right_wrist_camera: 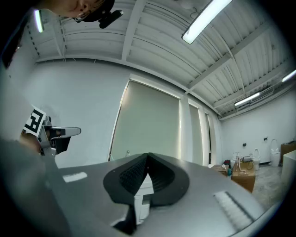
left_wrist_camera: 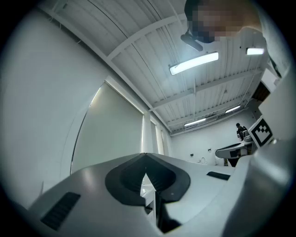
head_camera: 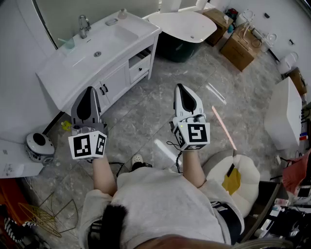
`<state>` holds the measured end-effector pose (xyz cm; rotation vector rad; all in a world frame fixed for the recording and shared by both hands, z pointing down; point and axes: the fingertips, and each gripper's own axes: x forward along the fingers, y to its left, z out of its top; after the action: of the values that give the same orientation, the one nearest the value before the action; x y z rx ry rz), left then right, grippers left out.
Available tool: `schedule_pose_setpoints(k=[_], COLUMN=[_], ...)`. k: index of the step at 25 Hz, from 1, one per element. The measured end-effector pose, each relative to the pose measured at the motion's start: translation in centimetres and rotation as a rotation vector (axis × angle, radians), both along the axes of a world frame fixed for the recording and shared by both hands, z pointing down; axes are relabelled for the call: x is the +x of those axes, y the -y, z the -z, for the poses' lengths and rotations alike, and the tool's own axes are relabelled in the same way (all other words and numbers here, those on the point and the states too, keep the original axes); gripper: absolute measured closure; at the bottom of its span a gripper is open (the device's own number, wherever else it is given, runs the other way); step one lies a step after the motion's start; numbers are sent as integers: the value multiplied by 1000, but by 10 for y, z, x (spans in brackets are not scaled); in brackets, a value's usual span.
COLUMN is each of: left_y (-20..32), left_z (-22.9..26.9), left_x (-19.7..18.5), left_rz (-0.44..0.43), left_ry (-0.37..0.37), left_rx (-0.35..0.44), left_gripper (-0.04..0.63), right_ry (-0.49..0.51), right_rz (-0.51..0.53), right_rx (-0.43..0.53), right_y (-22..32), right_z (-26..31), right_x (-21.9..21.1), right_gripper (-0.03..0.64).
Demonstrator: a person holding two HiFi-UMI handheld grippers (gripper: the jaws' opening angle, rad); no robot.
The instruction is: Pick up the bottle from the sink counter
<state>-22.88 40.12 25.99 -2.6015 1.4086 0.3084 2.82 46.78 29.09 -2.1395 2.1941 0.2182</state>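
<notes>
A small pale bottle (head_camera: 122, 13) stands at the far end of the white sink counter (head_camera: 58, 73), past the basin (head_camera: 99, 44) and the chrome faucet (head_camera: 84, 25). My left gripper (head_camera: 90, 89) hovers over the floor in front of the cabinet doors, well short of the bottle, with its jaws closed tip to tip and nothing between them (left_wrist_camera: 146, 157). Farther right, my right gripper (head_camera: 180, 86) is held over the marble floor, also shut and empty (right_wrist_camera: 148, 156). Both point up and away toward the counter wall.
A pale green cup (head_camera: 68, 44) sits left of the faucet. A white oval tub (head_camera: 187, 24) and cardboard boxes (head_camera: 238, 48) lie beyond the counter. A round white device (head_camera: 39, 144) rests on the floor at left, and a white cushion seat (head_camera: 245, 172) at right.
</notes>
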Motion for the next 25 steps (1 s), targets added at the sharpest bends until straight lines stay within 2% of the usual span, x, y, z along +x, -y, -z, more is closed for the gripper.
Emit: schedule_pose_setpoints(k=[8, 14, 25], left_y=[13, 28, 52], left_z=[2, 3, -4], left_x=[-17, -26, -45], left_rz=[-2, -23, -43], left_ry=[-7, 3, -35], left_rx=[9, 29, 5], left_gripper=[588, 588, 588], right_ry=[-2, 9, 1], right_rz=[-6, 6, 7], right_rx=[7, 46, 47], right_y=[12, 24, 38], right_z=[2, 7, 3], right_x=[-15, -29, -53], right_gripper=[606, 606, 606])
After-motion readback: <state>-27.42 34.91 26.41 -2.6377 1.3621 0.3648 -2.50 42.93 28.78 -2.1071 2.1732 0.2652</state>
